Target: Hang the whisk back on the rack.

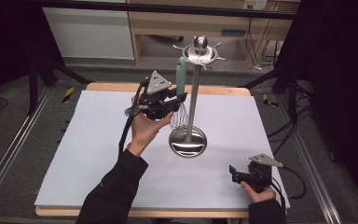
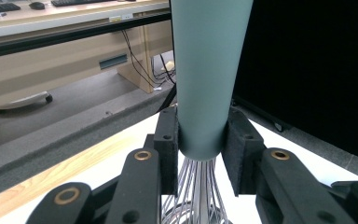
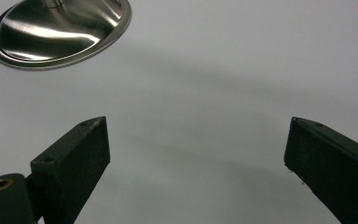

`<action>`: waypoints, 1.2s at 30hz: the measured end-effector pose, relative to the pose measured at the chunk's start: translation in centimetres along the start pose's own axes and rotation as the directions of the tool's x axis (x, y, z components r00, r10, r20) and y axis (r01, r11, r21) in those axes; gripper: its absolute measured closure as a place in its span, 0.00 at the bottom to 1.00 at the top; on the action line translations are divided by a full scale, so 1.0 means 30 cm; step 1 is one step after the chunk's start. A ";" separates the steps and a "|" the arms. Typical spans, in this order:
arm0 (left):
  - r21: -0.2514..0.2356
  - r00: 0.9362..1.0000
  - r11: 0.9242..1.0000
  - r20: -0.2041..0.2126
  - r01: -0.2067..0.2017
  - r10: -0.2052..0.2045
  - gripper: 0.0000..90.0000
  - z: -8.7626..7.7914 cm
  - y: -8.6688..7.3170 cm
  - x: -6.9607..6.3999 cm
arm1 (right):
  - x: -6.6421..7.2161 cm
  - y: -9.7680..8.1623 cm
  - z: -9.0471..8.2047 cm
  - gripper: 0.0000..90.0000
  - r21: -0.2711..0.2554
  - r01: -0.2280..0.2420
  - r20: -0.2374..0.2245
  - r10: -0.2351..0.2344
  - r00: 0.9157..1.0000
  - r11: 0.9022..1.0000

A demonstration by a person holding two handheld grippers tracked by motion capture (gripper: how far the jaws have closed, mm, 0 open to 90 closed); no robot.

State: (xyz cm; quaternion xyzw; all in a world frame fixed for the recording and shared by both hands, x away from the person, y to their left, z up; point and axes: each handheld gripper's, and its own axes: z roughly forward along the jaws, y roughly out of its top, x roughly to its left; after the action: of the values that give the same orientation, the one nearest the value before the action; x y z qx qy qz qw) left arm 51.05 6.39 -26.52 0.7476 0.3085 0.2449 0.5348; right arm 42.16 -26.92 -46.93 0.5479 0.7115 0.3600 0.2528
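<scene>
White board covers the table (image 1: 98, 154), with a dark floor and pale wooden furniture beyond; that plain surface makes the few things on it easy to read. Left gripper (image 1: 177, 99) is clamped on the whisk (image 1: 181, 93), its pads (image 2: 168, 149) pressing either side of the lower end of the teal handle (image 2: 207, 70), just above where the wires (image 2: 198, 191) fan out; a grip that low probably gives good control of the top end, which is the part that has to meet a hook. Whisk stands upright, wires down, handle up, close beside the pole of the steel stand (image 1: 192, 98) and above its round base (image 1: 188, 141); the handle top sits just under the hook ring (image 1: 200, 53) at the pole's head, so the work looks like hanging the whisk on a hook or lifting it off; which of the two I cannot tell, nor whether the handle is on a hook. Right gripper (image 1: 235, 175) rests low near the front right of the board, well apart from the stand; its jaws stand wide apart with nothing between them, facing the base (image 3: 60, 32); it seems parked out of the way, perhaps ready to steady the base if the stand tips.
</scene>
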 end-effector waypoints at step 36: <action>-0.041 1.000 0.999 0.014 0.021 -0.020 0.35 -0.153 -0.117 0.043 | -0.009 -0.003 0.007 0.08 0.003 -0.005 0.024 0.005 1.000 1.000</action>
State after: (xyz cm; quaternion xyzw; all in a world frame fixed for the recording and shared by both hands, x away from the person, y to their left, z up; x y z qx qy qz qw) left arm 48.05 11.13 -28.38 0.7348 0.3074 0.2406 0.5547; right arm 42.34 -27.16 -47.14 0.5544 0.7075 0.3530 0.2598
